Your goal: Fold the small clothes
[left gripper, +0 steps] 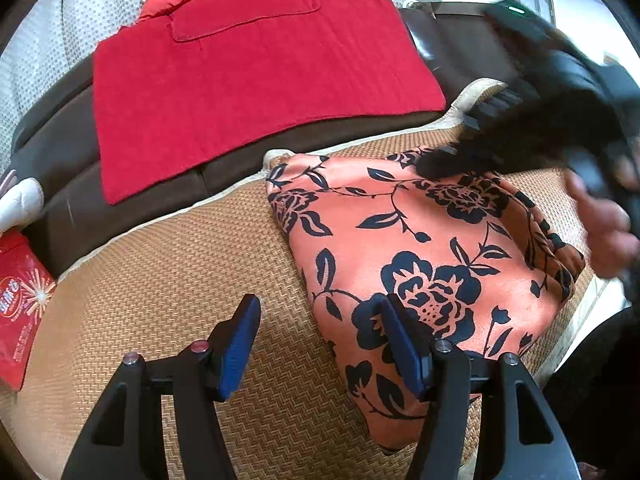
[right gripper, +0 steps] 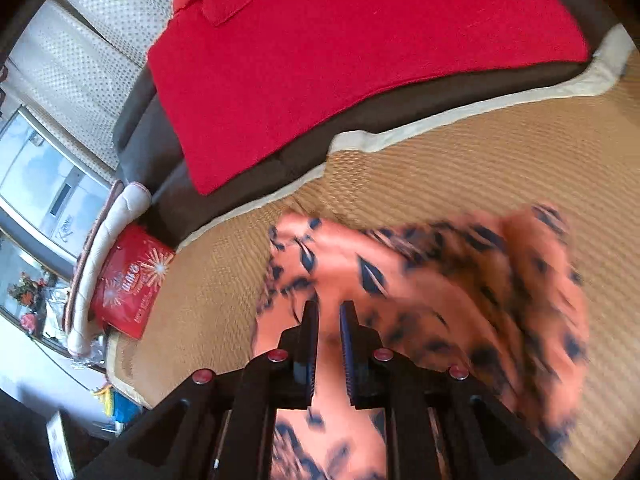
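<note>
L tool (left gripper: 320, 344) tilted down, jaws wide apart. R tool (right gripper: 329, 322) nearly closed, jaws pinching cloth; bare hand (left gripper: 604, 232) gripping it.

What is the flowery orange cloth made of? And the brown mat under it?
The flowery cloth looks like a thin, smooth satin-type fabric: it has a soft sheen and drapes in folds. The mat looks like woven rattan or bamboo, with a tight zigzag weave and pale fabric edging.

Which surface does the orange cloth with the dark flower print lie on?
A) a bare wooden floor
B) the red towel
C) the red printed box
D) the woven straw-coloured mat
D: the orange floral cloth lies spread on the woven mat, while the red towel lies apart on the dark surface behind it.
</note>
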Demonstrator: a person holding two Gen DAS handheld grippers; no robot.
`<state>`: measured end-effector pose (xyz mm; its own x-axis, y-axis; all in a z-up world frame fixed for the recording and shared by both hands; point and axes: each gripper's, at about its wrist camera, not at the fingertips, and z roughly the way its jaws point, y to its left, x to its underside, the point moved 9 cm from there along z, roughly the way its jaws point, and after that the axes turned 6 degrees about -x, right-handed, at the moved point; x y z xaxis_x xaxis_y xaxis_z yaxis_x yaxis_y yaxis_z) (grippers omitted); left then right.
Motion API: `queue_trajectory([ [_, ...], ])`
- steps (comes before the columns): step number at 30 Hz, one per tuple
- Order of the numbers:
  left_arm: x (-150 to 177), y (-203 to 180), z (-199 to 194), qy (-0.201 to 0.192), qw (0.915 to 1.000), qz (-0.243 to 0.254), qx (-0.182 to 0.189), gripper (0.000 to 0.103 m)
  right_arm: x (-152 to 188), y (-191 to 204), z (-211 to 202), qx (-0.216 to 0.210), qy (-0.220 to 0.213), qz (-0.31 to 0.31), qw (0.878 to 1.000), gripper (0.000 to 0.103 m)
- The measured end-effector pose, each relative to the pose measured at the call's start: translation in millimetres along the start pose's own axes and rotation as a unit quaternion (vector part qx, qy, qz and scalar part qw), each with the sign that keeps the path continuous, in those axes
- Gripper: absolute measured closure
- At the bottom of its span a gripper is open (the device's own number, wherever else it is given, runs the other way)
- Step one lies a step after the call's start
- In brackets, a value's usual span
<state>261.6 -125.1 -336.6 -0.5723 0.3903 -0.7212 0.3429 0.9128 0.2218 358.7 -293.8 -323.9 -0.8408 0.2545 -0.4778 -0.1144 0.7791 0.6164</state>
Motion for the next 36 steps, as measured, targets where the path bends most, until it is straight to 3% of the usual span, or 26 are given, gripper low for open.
queue_trajectory([
  [3,-0.8,-0.5,-2.9,0.0,1.0,0.001,-0.006,0.039,15.7,-12.5,-16.5,0.021,-0.004,0.01,1.0,0.089],
  [7,-0.8,-3.2,-2.4,0.002,0.9998,0.01,-0.016,0.039,39.0,-35.1,-6.1,0.057,0.022,0.021,0.998,0.089],
  [11,0.1,-3.2,-2.3,0.005,0.9998,0.009,-0.019,0.039,38.9,-35.3,-16.2,0.046,0.017,0.013,0.999,0.088],
  [19,-7.6,2.1,-0.1,0.004,0.9998,-0.008,-0.02,0.039,25.9,-41.3,-53.1,-0.001,-0.049,0.015,0.999,0.086],
  [21,-10.4,3.6,0.1,0.002,0.9997,-0.013,-0.022,0.037,23.3,-48.1,-60.5,0.0,-0.061,0.02,0.998,0.079],
  [23,-12.0,5.4,1.4,0.003,0.9995,-0.018,-0.025,0.034,21.0,-57.3,-68.3,-0.001,-0.072,0.032,0.997,0.063],
  [24,-12.7,6.6,2.5,0.004,0.9994,-0.023,-0.027,0.033,18.8,-63.6,-75.1,-0.001,-0.08,0.038,0.996,0.053],
  [25,-13.9,8.0,3.7,0.005,0.9992,-0.027,-0.027,0.033,17.3,-65.7,-78.7,0.002,-0.088,0.041,0.995,0.033],
  [28,-17.4,14.1,6.6,0.006,0.9985,-0.044,-0.03,0.032,10.8,-70.5,-94.1,0.007,-0.119,0.039,0.992,0.03],
  [36,-22.2,34.5,22.7,0.02,0.995,-0.09,-0.038,0.032,6.2,-87.8,-105.0,0.009,-0.129,0.069,0.989,0.03],
])
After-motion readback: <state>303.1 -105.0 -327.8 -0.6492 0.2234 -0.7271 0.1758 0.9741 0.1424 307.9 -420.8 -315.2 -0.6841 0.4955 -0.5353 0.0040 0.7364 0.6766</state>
